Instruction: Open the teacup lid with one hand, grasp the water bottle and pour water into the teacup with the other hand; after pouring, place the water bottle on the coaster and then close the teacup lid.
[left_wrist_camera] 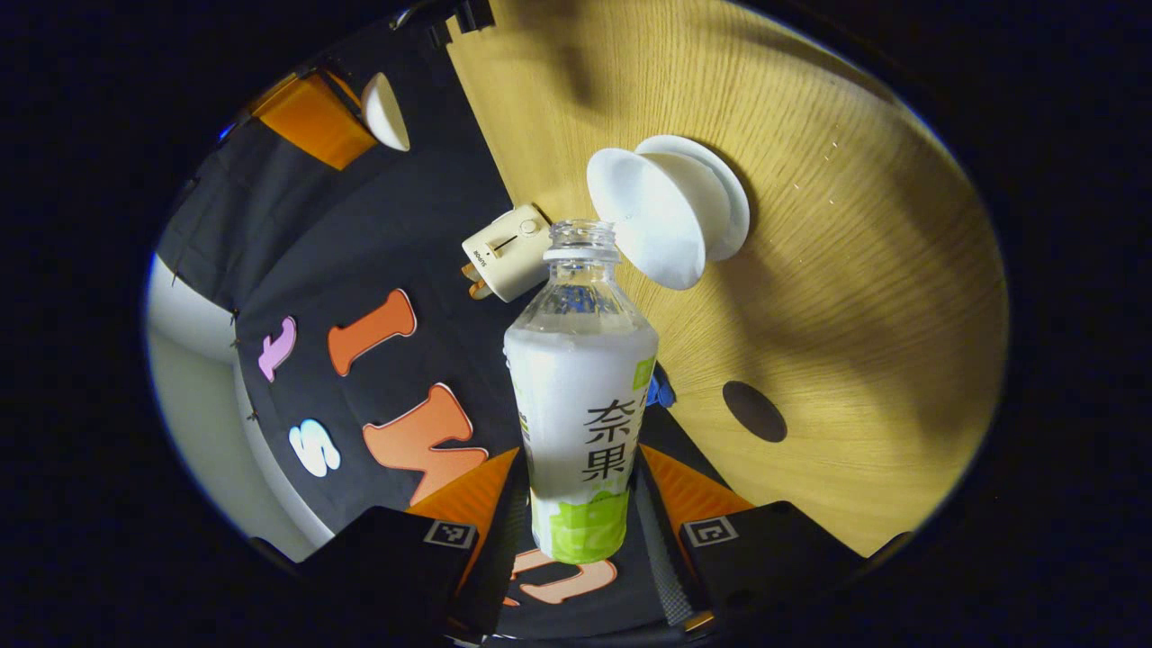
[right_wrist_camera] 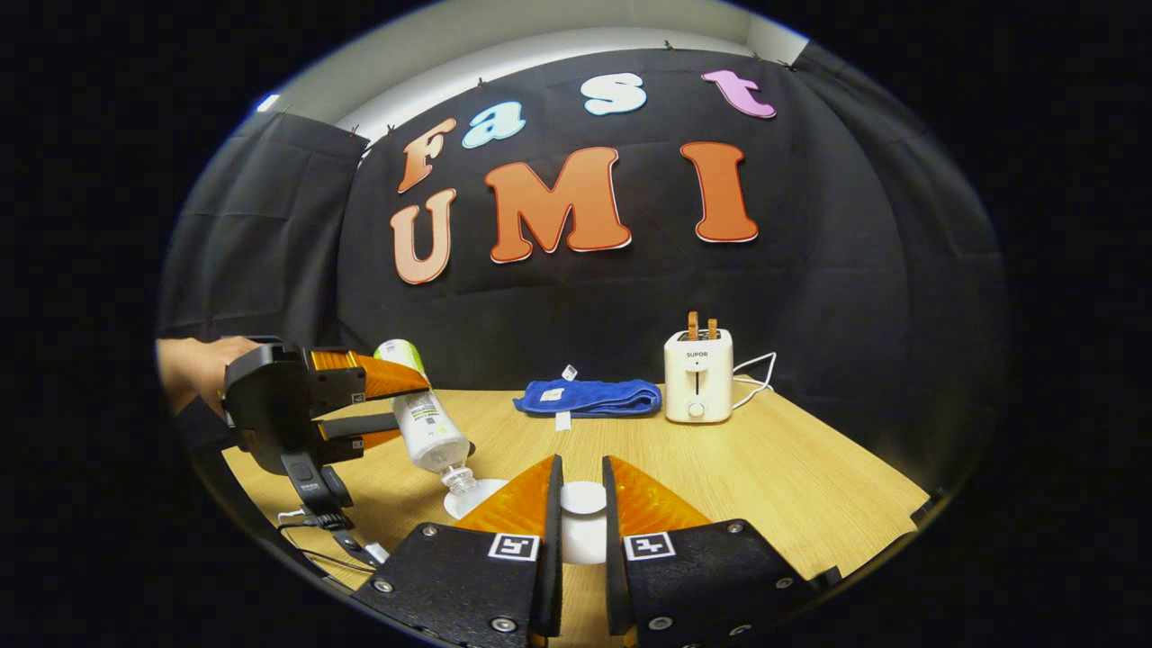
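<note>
My left gripper (left_wrist_camera: 578,468) is shut on an uncapped water bottle (left_wrist_camera: 580,378) with a white and green label. The bottle is tipped over, and its open mouth lies close to the rim of the white teacup (left_wrist_camera: 661,216) on its saucer. In the right gripper view the same bottle (right_wrist_camera: 427,427) points neck-down at the teacup (right_wrist_camera: 472,499), held by the left gripper (right_wrist_camera: 409,407). My right gripper (right_wrist_camera: 580,463) is shut on the white teacup lid (right_wrist_camera: 583,499), held just right of the cup. A dark round coaster (left_wrist_camera: 754,411) lies on the wooden table.
A cream toaster (right_wrist_camera: 697,387) stands at the back of the table (right_wrist_camera: 792,486), with a folded blue cloth (right_wrist_camera: 589,396) to its left. A hand (right_wrist_camera: 193,364) holds the left gripper, and cables (right_wrist_camera: 306,517) trail by the table's near left edge.
</note>
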